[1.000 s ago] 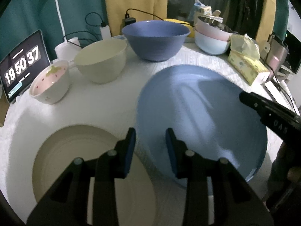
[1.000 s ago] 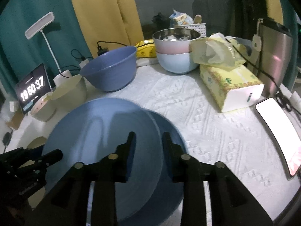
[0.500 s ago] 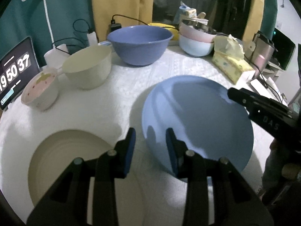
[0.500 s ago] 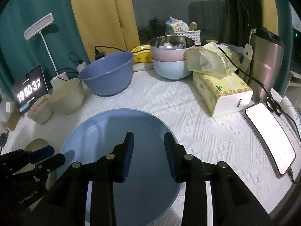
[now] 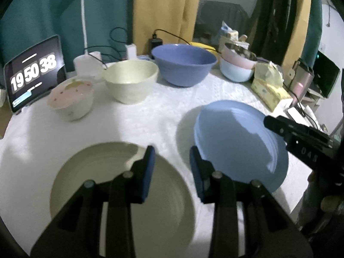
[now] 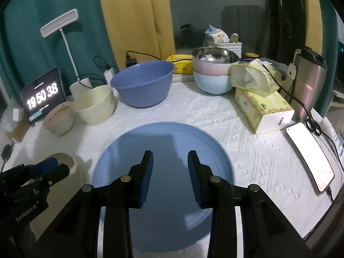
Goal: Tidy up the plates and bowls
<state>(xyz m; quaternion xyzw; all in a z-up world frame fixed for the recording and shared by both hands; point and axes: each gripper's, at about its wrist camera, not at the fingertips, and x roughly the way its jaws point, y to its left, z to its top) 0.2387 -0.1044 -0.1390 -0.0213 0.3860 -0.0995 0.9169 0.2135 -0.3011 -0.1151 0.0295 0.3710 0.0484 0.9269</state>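
While the clock [image 5: 34, 71] at the far left read 19:50:38, both grippers stood back from the dishes with nothing in them. A second before, a blue plate had hung tilted between them; it now lay flat on the white tablecloth [image 5: 137, 126], in what the left wrist view showed as a stack of blue plates [image 5: 238, 142]. Judgement: one plate had been stacked, and the plates were not yet all together.

Left to right, left wrist view: the left gripper [image 5: 171, 167] hovered over the near edge of the cream plate [image 5: 120, 185], jaws parted, pads touching nothing. This plate sat alone and empty, just beside the blue stack. The right gripper [image 6: 169, 169] hung above the blue stack, also parted and empty.

Containers along the back, left to right:
- small pink-lined bowl [image 5: 72, 99], with a yellowish patch inside; contents could not be told.
- cream bowl [image 5: 131, 80], empty as far as seen.
- large blue bowl [image 5: 183, 66], empty.
- nested bowls [image 6: 214, 75]: steel in pink in pale blue; something pale in the steel one, unclear.

A tissue box [image 6: 263, 109] and a phone [image 6: 309, 157] lay at the right. Judgement: the three separate bowls remained to be nested.
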